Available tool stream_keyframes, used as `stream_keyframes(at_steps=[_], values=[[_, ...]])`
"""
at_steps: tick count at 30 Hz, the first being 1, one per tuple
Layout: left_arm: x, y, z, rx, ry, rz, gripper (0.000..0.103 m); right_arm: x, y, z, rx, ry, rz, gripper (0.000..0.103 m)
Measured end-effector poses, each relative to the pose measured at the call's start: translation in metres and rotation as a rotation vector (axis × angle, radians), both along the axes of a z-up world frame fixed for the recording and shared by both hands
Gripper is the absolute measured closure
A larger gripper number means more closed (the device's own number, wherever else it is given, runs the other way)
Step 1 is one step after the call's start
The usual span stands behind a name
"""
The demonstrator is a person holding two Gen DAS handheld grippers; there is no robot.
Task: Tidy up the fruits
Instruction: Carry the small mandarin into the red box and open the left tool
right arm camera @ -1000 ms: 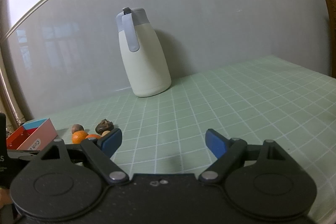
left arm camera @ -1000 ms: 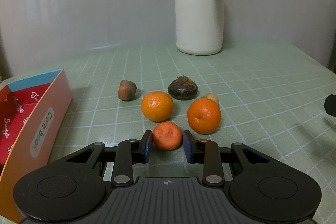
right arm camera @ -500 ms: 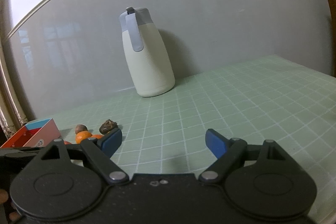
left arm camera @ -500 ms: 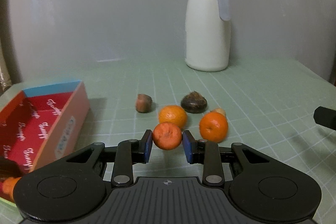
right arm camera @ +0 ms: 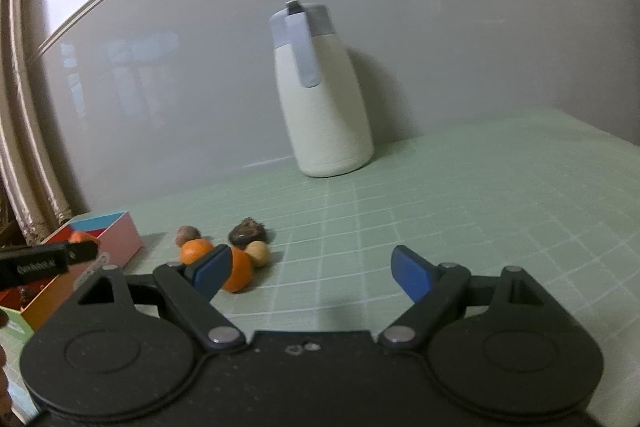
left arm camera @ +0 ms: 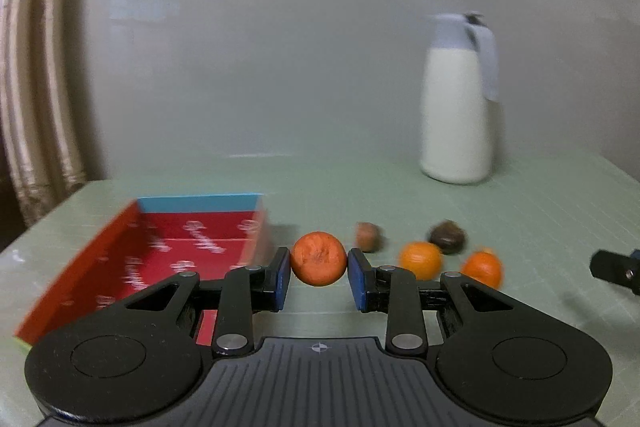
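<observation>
The left claw (left arm camera: 319, 281) is clamped on a small orange (left arm camera: 318, 258), now lifted off the surface (left arm camera: 540, 211) and swung left to the red box (left arm camera: 168, 251); judged, release comes next; the right claw (right arm camera: 310, 273) stands apart, empty; farther right, two oranges (left arm camera: 421, 259) wait.

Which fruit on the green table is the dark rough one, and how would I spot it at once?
Start at the tall white jug by the wall, then come toward the camera to the fruit cluster beside the red box. The dark rough fruit is nearest the jug, with oranges in front. It alone is blackish-brown and bumpy; its neighbours are orange or lighter.
</observation>
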State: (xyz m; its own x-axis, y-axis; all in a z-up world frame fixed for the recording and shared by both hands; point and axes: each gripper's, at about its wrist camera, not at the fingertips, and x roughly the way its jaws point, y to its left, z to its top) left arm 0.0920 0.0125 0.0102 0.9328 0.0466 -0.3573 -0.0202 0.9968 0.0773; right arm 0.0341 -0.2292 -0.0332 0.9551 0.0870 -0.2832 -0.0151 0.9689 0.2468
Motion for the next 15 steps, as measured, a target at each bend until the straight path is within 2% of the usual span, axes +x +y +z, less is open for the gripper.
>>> stream_keyframes(at_steps=[3, 9, 15], values=[[-0.003, 0.020, 0.001, -0.004, -0.016, 0.058, 0.072, 0.004, 0.013, 0.001, -0.006, 0.001, 0.025, 0.017], [-0.001, 0.060, -0.006, -0.029, 0.007, 0.160, 0.072, 0.011, 0.035, 0.000, -0.022, 0.006, 0.074, 0.017], [0.003, 0.079, -0.018, -0.036, 0.045, 0.197, 0.072, 0.018, 0.050, 0.000, -0.029, 0.013, 0.101, 0.017]])
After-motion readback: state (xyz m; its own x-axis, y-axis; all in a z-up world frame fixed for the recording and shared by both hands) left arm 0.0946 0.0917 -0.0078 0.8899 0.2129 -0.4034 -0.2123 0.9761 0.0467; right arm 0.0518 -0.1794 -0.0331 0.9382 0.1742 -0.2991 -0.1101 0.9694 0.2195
